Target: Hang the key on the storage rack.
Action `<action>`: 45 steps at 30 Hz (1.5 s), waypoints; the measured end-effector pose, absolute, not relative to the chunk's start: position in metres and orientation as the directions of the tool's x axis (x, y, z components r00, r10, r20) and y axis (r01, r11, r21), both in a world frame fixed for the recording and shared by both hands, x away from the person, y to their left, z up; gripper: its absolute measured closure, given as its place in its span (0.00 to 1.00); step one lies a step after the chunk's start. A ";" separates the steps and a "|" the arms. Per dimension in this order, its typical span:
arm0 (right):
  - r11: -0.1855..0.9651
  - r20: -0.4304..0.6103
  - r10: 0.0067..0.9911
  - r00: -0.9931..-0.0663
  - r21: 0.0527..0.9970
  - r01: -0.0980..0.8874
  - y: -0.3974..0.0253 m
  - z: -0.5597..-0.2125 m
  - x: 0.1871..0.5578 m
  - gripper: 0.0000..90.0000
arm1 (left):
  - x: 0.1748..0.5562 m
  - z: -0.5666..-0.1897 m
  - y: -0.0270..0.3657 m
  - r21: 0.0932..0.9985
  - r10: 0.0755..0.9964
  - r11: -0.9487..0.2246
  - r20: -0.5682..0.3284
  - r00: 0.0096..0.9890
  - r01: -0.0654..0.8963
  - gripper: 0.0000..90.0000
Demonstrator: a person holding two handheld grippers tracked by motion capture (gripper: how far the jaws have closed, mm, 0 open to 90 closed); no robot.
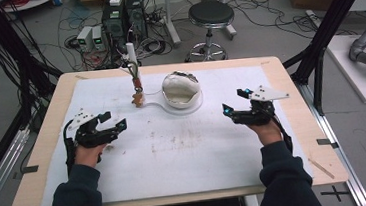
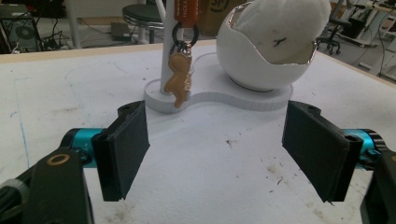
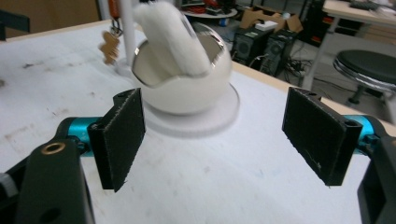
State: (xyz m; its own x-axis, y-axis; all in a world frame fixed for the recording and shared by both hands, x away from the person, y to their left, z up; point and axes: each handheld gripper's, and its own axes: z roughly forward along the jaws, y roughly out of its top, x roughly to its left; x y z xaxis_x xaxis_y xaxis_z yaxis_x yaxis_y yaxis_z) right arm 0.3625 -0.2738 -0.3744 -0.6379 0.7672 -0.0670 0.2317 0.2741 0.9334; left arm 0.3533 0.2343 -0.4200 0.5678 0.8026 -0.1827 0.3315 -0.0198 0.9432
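grippers (image 1: pixel 112 123) (image 1: pixel 235 102) agape beside egg bowl (image 1: pixel 182 89)

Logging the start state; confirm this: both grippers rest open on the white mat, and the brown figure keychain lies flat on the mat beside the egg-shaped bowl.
One detail is wrong. The brown figure keychain does not lie flat; it hangs from the white post on the stand beside the egg-shaped bowl, as the left gripper view shows. The rest holds: left gripper and right gripper are open over the white mat.
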 end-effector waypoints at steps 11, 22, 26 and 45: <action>0.258 -0.059 0.812 -0.581 0.928 0.267 -0.313 -0.391 0.345 0.24 | 0.352 -0.415 0.232 0.958 0.814 -0.015 -0.154 0.560 0.286 0.26; 0.277 -0.075 0.826 -0.558 0.917 0.287 -0.317 -0.396 0.344 0.24 | 0.350 -0.413 0.231 0.961 0.802 -0.026 -0.144 0.580 0.275 0.26; 0.287 -0.080 0.826 -0.557 0.911 0.296 -0.315 -0.397 0.344 0.24 | 0.350 -0.413 0.229 0.962 0.798 -0.032 -0.139 0.586 0.272 0.26; 0.274 -0.061 0.839 -0.541 0.906 0.323 -0.319 -0.401 0.347 0.24 | 0.351 -0.414 0.228 0.960 0.801 -0.046 -0.130 0.585 0.276 0.26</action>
State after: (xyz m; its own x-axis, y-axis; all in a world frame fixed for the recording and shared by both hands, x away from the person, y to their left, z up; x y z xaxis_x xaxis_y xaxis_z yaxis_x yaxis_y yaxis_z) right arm 0.3472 -0.3190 -0.4012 -0.5411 0.8388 -0.0608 0.3229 0.2740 0.9059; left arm 0.3507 0.2285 -0.4143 0.5848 0.8007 -0.1302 0.2762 -0.0457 0.9600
